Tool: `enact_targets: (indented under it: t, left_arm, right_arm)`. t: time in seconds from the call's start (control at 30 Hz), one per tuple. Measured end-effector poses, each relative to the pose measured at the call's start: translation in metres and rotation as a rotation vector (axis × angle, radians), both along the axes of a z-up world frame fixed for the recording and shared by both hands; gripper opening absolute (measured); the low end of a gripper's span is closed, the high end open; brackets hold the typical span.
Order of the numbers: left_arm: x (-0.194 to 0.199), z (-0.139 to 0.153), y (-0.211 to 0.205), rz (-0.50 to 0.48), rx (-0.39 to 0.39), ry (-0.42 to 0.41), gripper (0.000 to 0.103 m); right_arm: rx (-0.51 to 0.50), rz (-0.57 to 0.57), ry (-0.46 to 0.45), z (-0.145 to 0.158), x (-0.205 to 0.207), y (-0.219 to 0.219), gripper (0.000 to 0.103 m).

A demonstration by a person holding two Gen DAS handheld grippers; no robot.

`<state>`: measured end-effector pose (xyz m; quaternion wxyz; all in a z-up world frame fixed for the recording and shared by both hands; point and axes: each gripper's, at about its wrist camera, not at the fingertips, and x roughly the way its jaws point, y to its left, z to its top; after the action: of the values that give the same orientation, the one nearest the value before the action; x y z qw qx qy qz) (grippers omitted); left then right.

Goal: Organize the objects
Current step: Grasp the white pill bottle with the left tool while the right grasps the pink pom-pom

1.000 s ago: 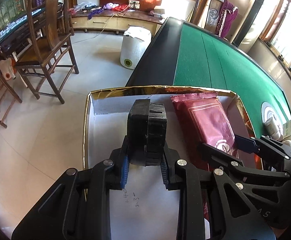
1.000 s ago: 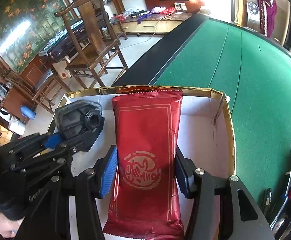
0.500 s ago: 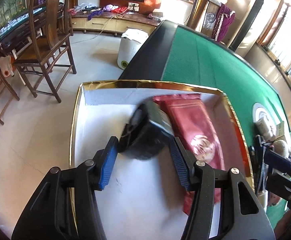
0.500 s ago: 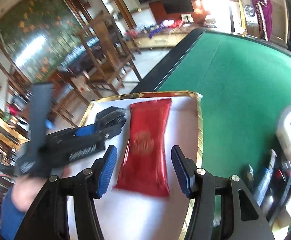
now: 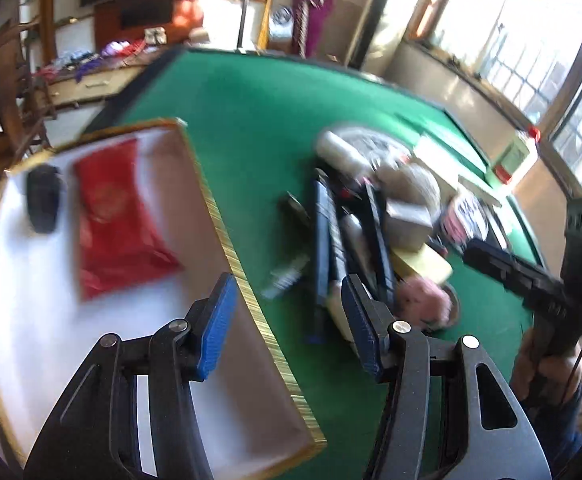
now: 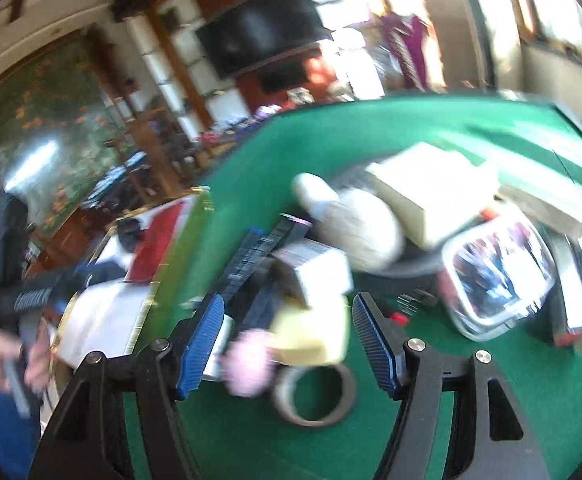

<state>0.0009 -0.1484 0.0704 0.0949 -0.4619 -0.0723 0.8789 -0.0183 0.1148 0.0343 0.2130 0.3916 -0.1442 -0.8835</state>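
- Two items lay in the white tray (image 5: 251, 360): a red packet (image 5: 111, 220) flat along its middle and a small black block (image 5: 43, 198) just beside it toward the tray's outer edge.
- Red packet judged light, soft and crinkly, likely slick foil; best taken across its narrow width, near the middle.
- Black block judged stiff and somewhat heavier; flat sides would suit the pads.
- Remaining clutter sat heaped on the green worktop (image 5: 251, 112), apart from the tray: a tape roll (image 6: 315, 396), a pink fuzzy ball (image 6: 247, 362), a pale yellow block (image 6: 311, 332), a clear lidded tub (image 6: 499, 276), dark blue strips (image 5: 323, 240). Blur hid finer detail.
- Ball judged soft and squashy; tape roll stiff, to be gripped across its ring wall; tub judged slippery and wide, awkward for the pads.
- Left claw (image 5: 291, 324) stood spread and empty, hovering over the tray's gold edge, pads touching nothing.
- Right claw (image 6: 287, 344) was opening, nothing pinched; the yellow block and pink ball showed between its fingers but lay beyond them.
- Against the frame a second before: left claw had then pinched the black block and the right claw sat astride the red packet, both over the tray. Both items were now released, and both claws had swung away toward the heap.
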Motion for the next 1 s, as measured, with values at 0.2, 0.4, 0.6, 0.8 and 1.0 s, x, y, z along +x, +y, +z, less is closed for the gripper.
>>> enact_targets:
  t: [0.2, 0.4, 0.6, 0.8, 1.0]
  left_arm:
    - [0.008, -0.021, 0.051, -0.051, 0.035, -0.056, 0.054]
    - [-0.002, -0.041, 0.053, -0.001, 0.045, -0.093, 0.054]
    - [-0.012, -0.045, 0.059, 0.000, 0.008, -0.025, 0.052]
    - [0.007, -0.048, 0.071, -0.074, -0.089, 0.053, 0.035]
    - [0.009, -0.054, 0.079, -0.097, -0.199, 0.079, 0.034]
  right_arm:
    - [-0.058, -0.054, 0.002, 0.002, -0.003, 0.017, 0.067]
    - [-0.079, -0.039, 0.003, 0.002, 0.002, 0.026, 0.067]
    - [-0.084, -0.007, 0.011, 0.007, 0.005, 0.015, 0.067]
    - [-0.068, 0.049, 0.018, 0.011, 0.017, -0.002, 0.067]
    - [0.078, 0.130, 0.055, 0.009, 0.032, -0.035, 0.055]
